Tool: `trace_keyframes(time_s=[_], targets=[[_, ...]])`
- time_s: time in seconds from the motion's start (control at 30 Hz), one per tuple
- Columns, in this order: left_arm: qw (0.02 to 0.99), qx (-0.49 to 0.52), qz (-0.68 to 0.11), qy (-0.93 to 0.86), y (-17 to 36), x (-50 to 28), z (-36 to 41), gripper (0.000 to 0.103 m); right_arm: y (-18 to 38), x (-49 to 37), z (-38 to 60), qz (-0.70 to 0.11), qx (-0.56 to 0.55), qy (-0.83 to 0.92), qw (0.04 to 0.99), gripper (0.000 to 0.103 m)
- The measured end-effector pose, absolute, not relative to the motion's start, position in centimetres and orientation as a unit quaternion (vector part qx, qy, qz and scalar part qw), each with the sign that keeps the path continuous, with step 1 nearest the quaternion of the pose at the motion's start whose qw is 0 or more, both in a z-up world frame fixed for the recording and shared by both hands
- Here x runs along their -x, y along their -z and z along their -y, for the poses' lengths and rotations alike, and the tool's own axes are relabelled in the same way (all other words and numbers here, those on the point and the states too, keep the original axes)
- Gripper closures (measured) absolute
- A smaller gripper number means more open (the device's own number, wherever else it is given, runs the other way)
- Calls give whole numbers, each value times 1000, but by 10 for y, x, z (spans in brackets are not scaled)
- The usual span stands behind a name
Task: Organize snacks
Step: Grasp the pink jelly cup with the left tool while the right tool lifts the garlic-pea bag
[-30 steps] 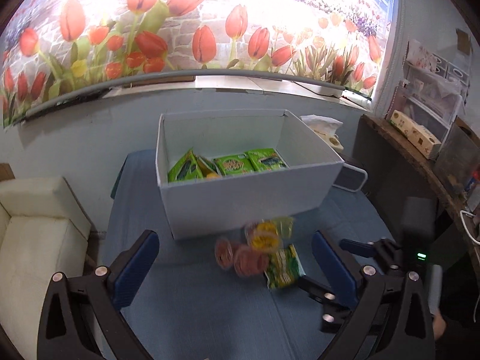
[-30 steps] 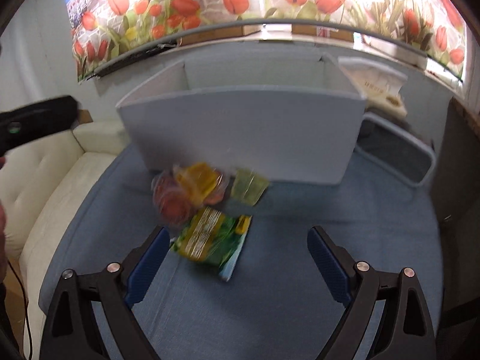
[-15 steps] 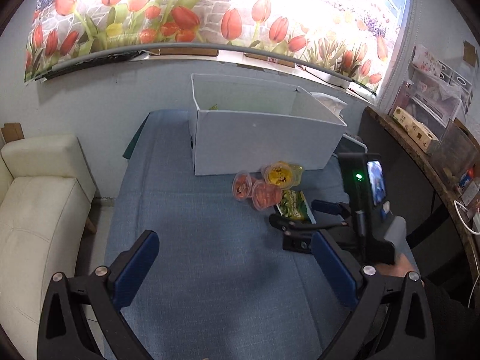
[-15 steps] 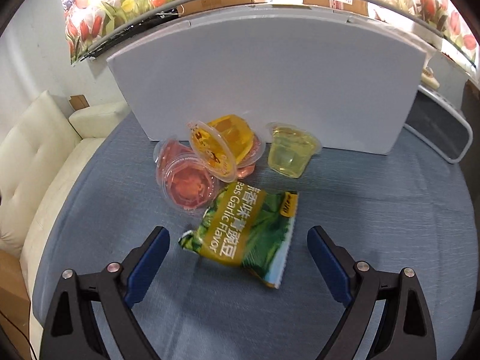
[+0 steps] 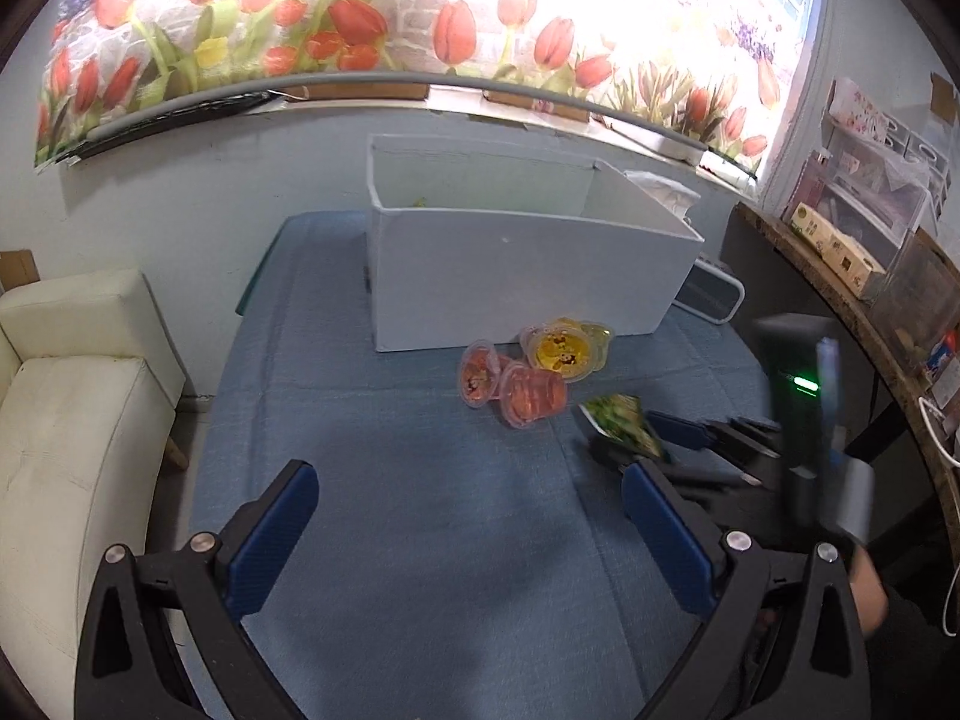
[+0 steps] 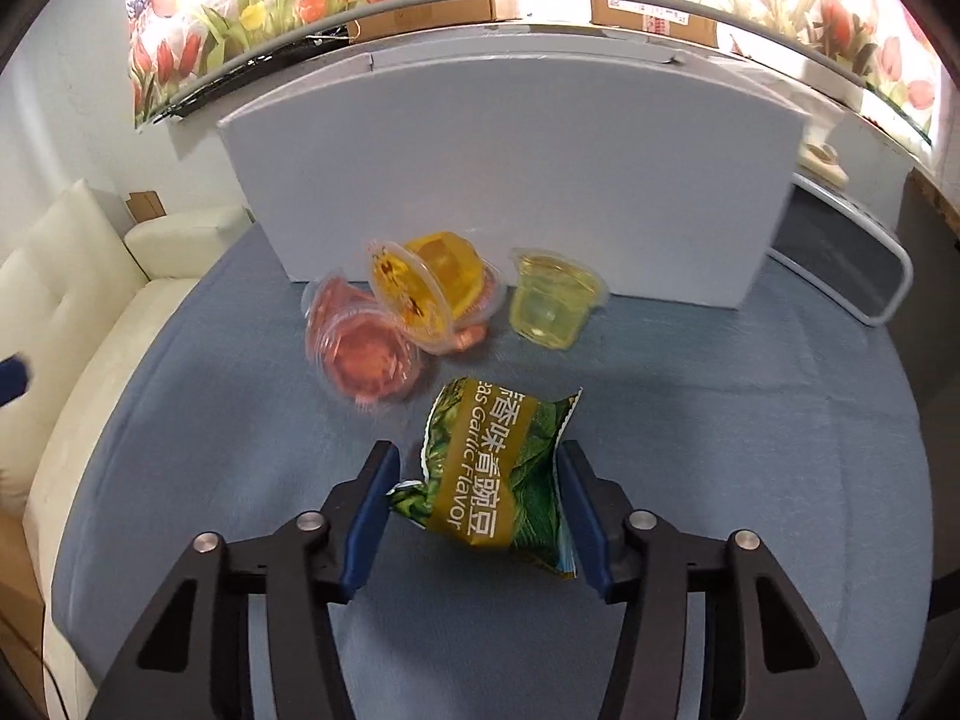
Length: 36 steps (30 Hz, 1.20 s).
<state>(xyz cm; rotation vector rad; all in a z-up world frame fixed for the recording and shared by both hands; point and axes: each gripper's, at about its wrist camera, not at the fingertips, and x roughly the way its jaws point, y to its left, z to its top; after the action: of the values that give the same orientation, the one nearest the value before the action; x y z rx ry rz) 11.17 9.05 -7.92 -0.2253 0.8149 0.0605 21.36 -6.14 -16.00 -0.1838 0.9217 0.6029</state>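
A green garlic-pea packet (image 6: 492, 480) lies buckled on the blue cloth between the pads of my right gripper (image 6: 477, 456). The jaws are closing and both pads press its sides. In the left wrist view the same packet (image 5: 621, 420) shows at the right gripper's (image 5: 654, 444) tips. Beyond it lie red jelly cups (image 6: 360, 354), an orange one (image 6: 432, 288) on its side and a pale yellow one (image 6: 555, 300), all in front of the white box (image 6: 510, 168). My left gripper (image 5: 468, 516) is open over bare cloth, nothing between its fingers.
The blue-covered table (image 5: 420, 510) ends at a cream sofa (image 5: 72, 390) on the left. A white-framed device (image 6: 852, 276) lies right of the box. A wooden shelf (image 5: 840, 276) with small boxes runs along the right. A hand (image 5: 867, 588) holds the right gripper.
My right gripper moved down onto the green packet and its jaws narrowed from wide open to pressing it, crumpling it. The left gripper drew back from the box and then sank a little.
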Motion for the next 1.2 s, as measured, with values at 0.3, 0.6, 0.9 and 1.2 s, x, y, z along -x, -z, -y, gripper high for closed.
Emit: trace_keyframes(time_s=[0.3,0.6,0.9,1.2], targets=[[898,99,-428,-36,123,-180,-56,0,142,-181,129,-428,49,-287,856,47],[880,124,-454,-66,156,-220,-60,34,140,-169,165,-427,40,-284,858,47],[882,133,-449,-51,150,-215,-67,55,145,-169,161,-429,33,-293,854,47],[891,147,-430,-17,136,-170,-75,55,139,-162,141,-423,40,-308,851,47]])
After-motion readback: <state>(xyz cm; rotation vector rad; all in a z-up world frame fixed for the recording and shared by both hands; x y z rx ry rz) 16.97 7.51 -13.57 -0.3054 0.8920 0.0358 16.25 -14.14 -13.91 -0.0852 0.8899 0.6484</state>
